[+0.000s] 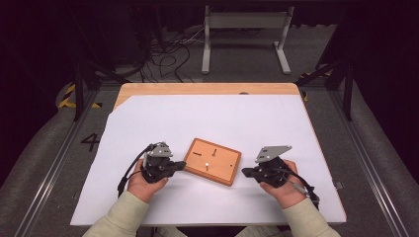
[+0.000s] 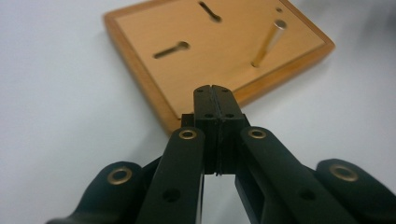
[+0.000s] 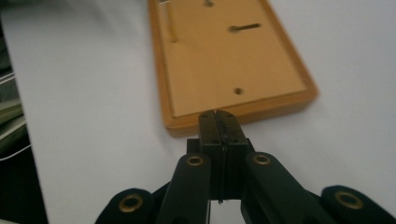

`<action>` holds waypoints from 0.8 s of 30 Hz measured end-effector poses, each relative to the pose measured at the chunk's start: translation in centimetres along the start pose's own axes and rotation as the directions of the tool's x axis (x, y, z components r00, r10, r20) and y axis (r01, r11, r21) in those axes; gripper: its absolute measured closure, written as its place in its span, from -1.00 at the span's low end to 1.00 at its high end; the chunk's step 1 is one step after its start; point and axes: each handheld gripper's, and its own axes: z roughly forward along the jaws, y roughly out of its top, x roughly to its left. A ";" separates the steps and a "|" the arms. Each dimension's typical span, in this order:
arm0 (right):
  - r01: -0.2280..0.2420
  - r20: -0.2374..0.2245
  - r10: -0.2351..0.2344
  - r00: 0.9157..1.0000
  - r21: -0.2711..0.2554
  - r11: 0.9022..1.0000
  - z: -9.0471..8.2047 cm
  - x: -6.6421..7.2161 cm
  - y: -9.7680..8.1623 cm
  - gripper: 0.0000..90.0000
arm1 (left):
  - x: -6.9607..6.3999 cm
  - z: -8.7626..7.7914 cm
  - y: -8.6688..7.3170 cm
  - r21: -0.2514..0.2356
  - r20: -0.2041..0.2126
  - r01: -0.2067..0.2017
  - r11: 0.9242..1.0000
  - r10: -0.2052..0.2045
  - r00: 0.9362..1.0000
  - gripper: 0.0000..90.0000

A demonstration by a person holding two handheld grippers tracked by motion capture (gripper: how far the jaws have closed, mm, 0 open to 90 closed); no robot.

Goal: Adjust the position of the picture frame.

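A dark "4" stands on the grey floor (image 1: 44,163).

The right claw (image 3: 218,116) rises from the bottom edge with its two black jaws pressed together, nothing between them. Its tip sits at the near rim of a wooden board (image 3: 219,65) lying flat on the white desk (image 3: 93,121). The board's recessed face shows a dark slot (image 3: 243,28), a small round hole (image 3: 238,90) and a slim peg (image 3: 172,23) near its far corner.
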 end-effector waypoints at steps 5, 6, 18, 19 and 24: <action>0.080 -0.067 -0.077 0.995 0.044 0.996 2.5 2.4 0.7 1.00 | 0.6 -0.4 -0.3 -0.021 -0.041 0.034 0.999 -0.035 0.999 0.96; 0.100 -0.079 -0.095 0.992 0.061 0.993 3.1 3.0 0.7 1.00 | 0.8 -0.5 -0.3 -0.020 -0.047 0.033 0.999 -0.034 0.998 0.94; 0.105 0.004 -0.107 0.994 0.121 0.987 4.7 2.0 -0.1 1.00 | 1.4 -0.4 -0.9 -0.012 -0.063 0.052 0.999 -0.053 0.997 0.82; 0.096 0.018 -0.099 0.995 0.118 0.988 4.6 1.5 -0.2 1.00 | 1.4 -0.4 -0.9 -0.011 -0.064 0.053 0.999 -0.054 0.997 0.81; 0.074 0.070 -0.082 0.994 0.119 0.990 4.4 0.0 -0.3 1.00 | 1.2 -0.4 -1.2 -0.004 -0.071 0.056 0.998 -0.056 0.996 0.78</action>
